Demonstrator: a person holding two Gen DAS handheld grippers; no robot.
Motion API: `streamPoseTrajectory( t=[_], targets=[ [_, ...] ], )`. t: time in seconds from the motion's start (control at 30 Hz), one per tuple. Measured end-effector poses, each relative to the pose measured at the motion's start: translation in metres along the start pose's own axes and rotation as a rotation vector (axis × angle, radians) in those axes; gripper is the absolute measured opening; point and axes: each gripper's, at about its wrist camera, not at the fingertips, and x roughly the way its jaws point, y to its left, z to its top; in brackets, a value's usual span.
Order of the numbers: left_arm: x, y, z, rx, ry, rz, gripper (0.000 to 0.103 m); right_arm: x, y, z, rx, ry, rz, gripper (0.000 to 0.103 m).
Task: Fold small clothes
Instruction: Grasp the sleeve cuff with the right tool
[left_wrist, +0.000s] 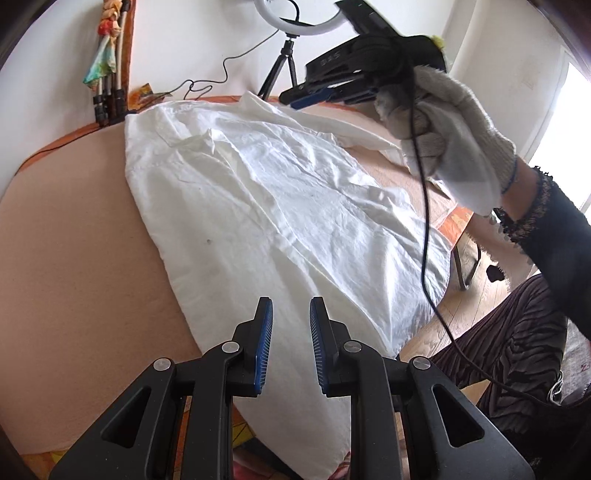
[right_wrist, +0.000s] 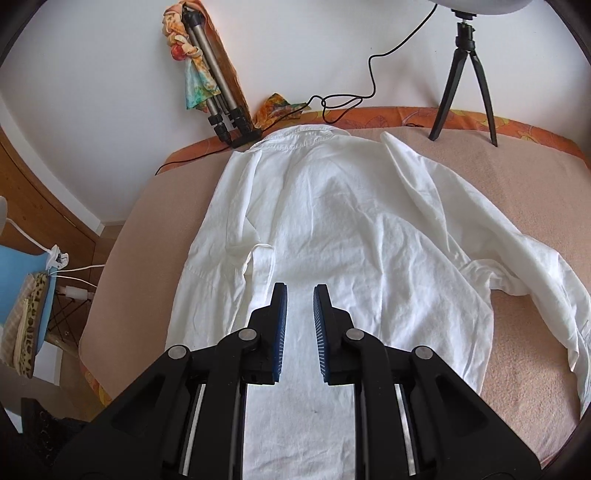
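A white shirt (right_wrist: 351, 229) lies back-up across the padded table (right_wrist: 517, 192) (one sleeve already folded in) as the left gripper (left_wrist: 291, 345) and right gripper (right_wrist: 300, 332) hover above it, jaws spread and empty, apparently poised for the next fold.

A lived-in home room: a table under a peach cloth (right_wrist: 517, 192) stands against a white wall, a wooden door (right_wrist: 33, 206) at nine o'clock, parquet floor (left_wrist: 476, 295) at four o'clock, ring-light tripod (right_wrist: 466, 79) at one o'clock.
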Motion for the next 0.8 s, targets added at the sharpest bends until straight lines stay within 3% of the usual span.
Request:
streamPoseTrajectory(
  t=[0.1,0.23,0.4,0.53,0.7,0.77,0.8],
  targets=[
    [0.017,-0.001,-0.005,-0.001,0.048,-0.004,0.019,-0.032,-0.025,-0.012,0.026,-0.044,-0.016,0.017],
    [0.025,-0.006,-0.013,0.036,0.066,0.014,0.019,-0.071,-0.072,-0.022,0.08,-0.103,-0.099,0.039],
    [0.026,-0.008,-0.008,0.048,0.077,0.016,0.019,-0.116,-0.156,-0.04,0.221,-0.155,-0.208,0.04],
    [0.025,-0.014,0.009,0.046,0.04,0.004,0.019,-0.146,-0.229,-0.066,0.351,-0.192,-0.306,0.048],
    [0.023,-0.03,0.037,0.074,-0.011,-0.016,0.026,-0.157,-0.318,-0.099,0.553,-0.182,-0.377,0.048],
    [0.024,-0.035,0.047,0.081,-0.02,-0.022,0.031,-0.156,-0.344,-0.11,0.613,-0.172,-0.388,0.048],
    [0.025,-0.037,0.051,0.079,-0.025,-0.024,0.038,-0.153,-0.353,-0.114,0.631,-0.165,-0.394,0.048]
  ],
)
